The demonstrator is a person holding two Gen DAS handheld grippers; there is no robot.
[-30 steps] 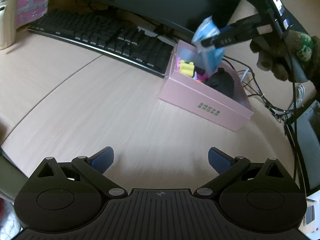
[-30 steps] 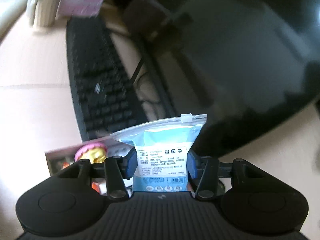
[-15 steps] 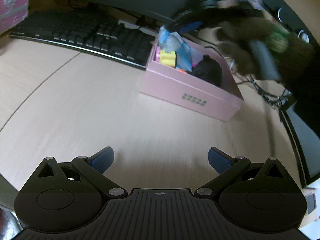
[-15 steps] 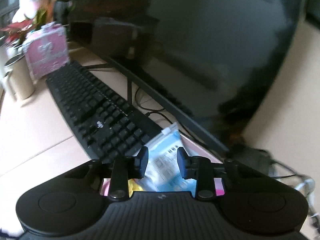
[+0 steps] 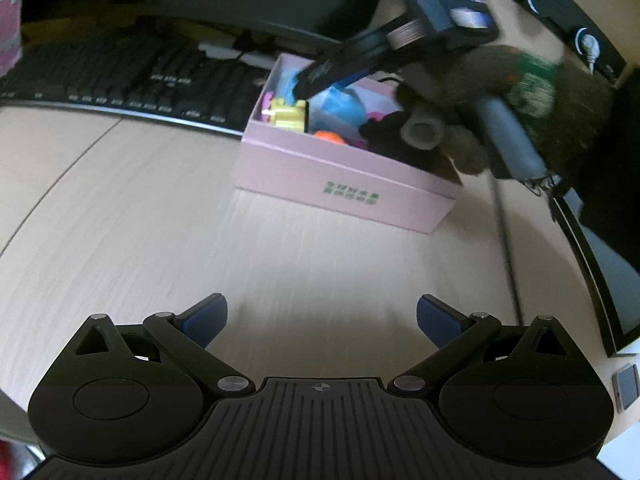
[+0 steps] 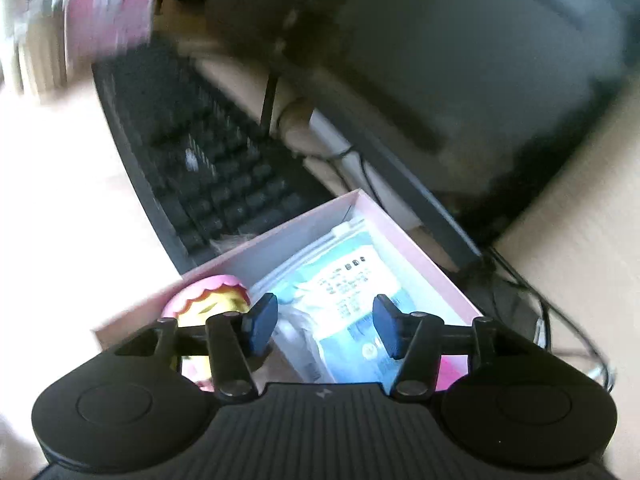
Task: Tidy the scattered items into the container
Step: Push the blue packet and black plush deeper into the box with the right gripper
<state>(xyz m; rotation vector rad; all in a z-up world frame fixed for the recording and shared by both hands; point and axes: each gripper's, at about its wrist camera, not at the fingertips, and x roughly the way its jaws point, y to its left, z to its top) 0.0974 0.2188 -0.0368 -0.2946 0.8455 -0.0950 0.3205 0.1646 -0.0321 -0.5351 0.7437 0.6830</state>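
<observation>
A pink box (image 5: pixel 344 184) stands on the wooden desk with small items in it. A blue and white packet (image 6: pixel 340 300) lies inside the box (image 6: pixel 404 248), also seen in the left wrist view (image 5: pixel 340 106). A pink and yellow toy (image 6: pixel 208 304) sits at the box's left end, next to a yellow toy (image 5: pixel 290 114), an orange item (image 5: pixel 330 136) and a black item (image 5: pixel 380 128). My right gripper (image 6: pixel 325 322) is open just above the packet and holds nothing; it also shows in the left wrist view (image 5: pixel 312 80). My left gripper (image 5: pixel 320 316) is open and empty over bare desk, in front of the box.
A black keyboard (image 5: pixel 132 76) lies behind and left of the box, under a dark monitor (image 6: pixel 460 52). Cables (image 6: pixel 528 304) run to the right of the box. A pink gift box (image 6: pixel 108 8) stands at the far left.
My right gripper carried the packet down into the pink box, opened and let it go. The left gripper stayed open and drifted a little closer to the box.
</observation>
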